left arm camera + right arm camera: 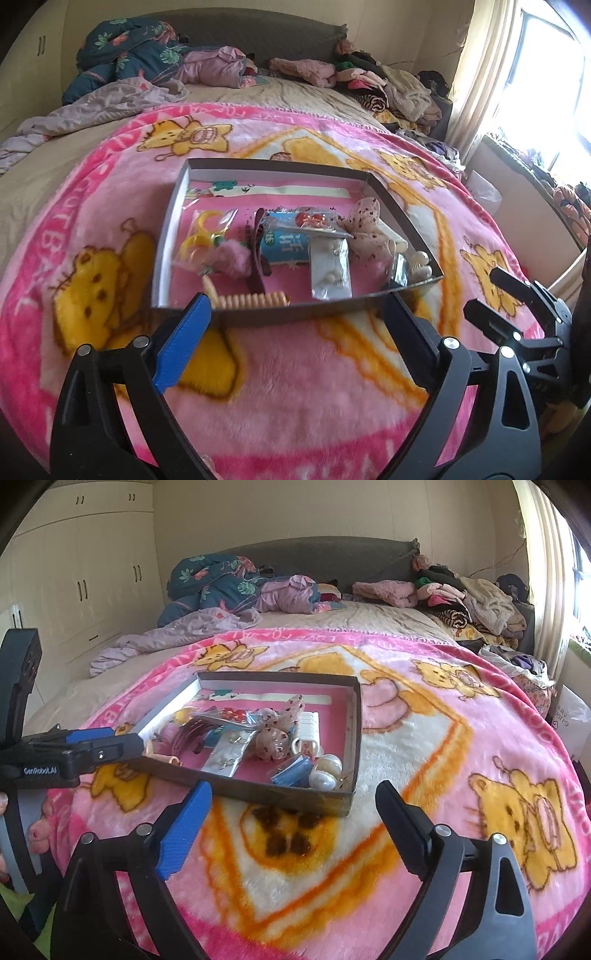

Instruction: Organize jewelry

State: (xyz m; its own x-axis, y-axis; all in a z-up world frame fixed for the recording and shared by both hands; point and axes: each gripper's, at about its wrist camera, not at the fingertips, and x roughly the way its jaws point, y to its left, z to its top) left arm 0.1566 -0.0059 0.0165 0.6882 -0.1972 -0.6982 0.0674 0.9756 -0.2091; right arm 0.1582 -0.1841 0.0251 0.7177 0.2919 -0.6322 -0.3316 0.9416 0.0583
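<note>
Nothing has been picked up yet, by the look of it — this reads as the approach before the first grasp. The shallow cardboard box (173,229) sits on the pink cartoon blanket (295,387), crowded with jewelry and hair accessories. The left gripper (295,325) hovers at the box's near wall with fingers spread wide and empty; the right gripper (295,812) waits near the box's near-right corner, likewise spread and holding nothing.

The next move probably calls for choosing one item and coming down over the wall. The pearl earrings (327,771) in the near-right corner lie closest to the right gripper. The packet of yellow rings (199,236) lies at the left, the white earring card (328,269) in the middle.

The pieces overlap — a sheer bow (369,225) drapes over a white claw clip (308,725), and plastic sleeves may slip. Piled clothes (388,85) lie far off, well apart.
</note>
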